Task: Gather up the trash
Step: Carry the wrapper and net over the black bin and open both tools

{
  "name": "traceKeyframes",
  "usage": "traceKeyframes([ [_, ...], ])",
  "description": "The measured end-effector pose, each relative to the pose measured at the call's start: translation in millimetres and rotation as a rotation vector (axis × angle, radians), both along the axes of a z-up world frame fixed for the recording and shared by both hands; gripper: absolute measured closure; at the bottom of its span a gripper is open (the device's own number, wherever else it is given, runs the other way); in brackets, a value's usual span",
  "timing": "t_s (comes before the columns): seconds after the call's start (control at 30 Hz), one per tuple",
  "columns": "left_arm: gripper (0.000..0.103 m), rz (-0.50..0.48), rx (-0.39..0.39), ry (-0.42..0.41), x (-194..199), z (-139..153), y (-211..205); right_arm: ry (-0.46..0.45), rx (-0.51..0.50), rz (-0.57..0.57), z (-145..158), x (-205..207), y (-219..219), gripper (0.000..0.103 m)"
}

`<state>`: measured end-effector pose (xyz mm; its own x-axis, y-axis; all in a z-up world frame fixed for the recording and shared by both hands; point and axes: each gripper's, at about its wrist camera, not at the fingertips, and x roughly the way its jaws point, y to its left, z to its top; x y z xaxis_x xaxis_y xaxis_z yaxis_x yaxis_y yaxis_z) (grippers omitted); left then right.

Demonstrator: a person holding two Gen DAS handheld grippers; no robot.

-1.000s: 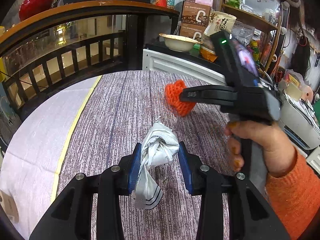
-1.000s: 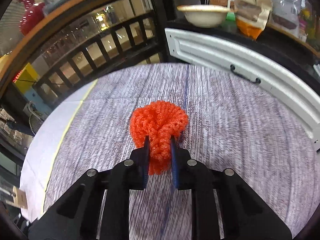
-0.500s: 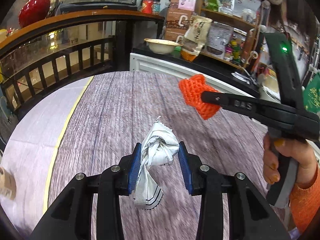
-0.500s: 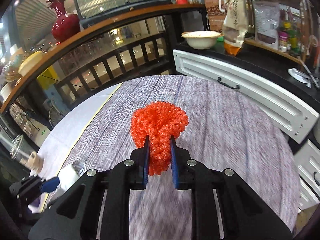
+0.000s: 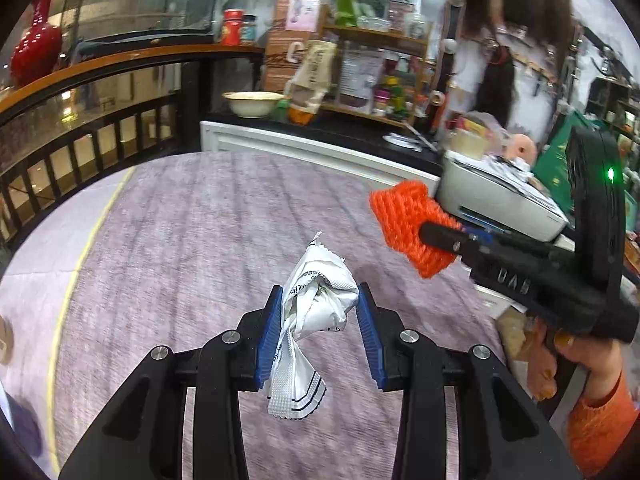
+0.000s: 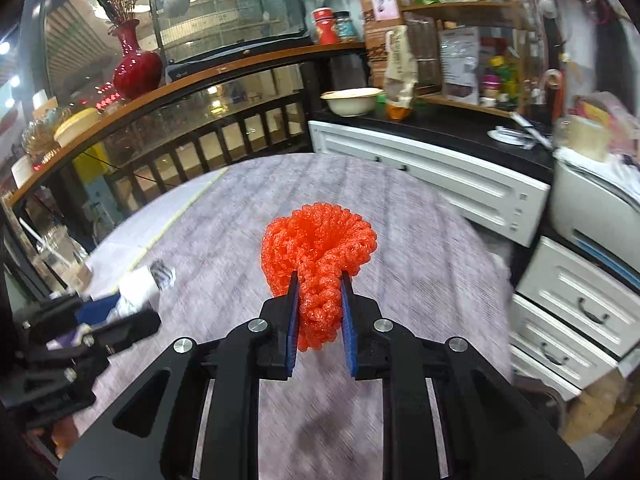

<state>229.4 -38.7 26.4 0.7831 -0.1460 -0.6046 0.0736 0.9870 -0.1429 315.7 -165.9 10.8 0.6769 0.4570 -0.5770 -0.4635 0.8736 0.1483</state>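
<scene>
My left gripper (image 5: 319, 300) is shut on a crumpled white wrapper (image 5: 316, 312) and holds it above the purple-grey table (image 5: 192, 232); its tail hangs between the fingers. My right gripper (image 6: 320, 284) is shut on an orange foam net (image 6: 318, 248), also held in the air over the table. In the left wrist view the orange net (image 5: 408, 228) and the right gripper (image 5: 440, 236) are up and to the right of the wrapper. In the right wrist view the left gripper (image 6: 132, 316) with the wrapper (image 6: 140, 284) is low at the left.
White drawer cabinets (image 6: 432, 184) and a black counter with a cream bowl (image 6: 352, 101) stand beyond the table's far edge. A white box with papers (image 5: 500, 192) is at the right. A railing with a red vase (image 6: 134, 64) runs at the left. A plastic cup (image 6: 60, 256) stands far left.
Both grippers have lifted their loads up from the table and drawn back. The right gripper with the orange net has moved right in the left wrist view.
</scene>
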Motion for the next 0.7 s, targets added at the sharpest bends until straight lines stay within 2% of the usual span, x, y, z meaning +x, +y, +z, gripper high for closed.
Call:
traceKeyframes([
  [0.17,0.066,-0.059,-0.002,-0.018,-13,2,-32,-0.024,-0.013,-0.068,-9,-32,-43,0.084],
  [0.47,0.066,-0.153,0.008,-0.040,-27,3,-83,-0.042,-0.007,-0.255,-26,-79,-128,0.084],
  [0.7,0.066,-0.221,-0.018,-0.023,-27,-4,-118,0.065,-0.019,-0.376,-71,-89,-176,0.084],
])
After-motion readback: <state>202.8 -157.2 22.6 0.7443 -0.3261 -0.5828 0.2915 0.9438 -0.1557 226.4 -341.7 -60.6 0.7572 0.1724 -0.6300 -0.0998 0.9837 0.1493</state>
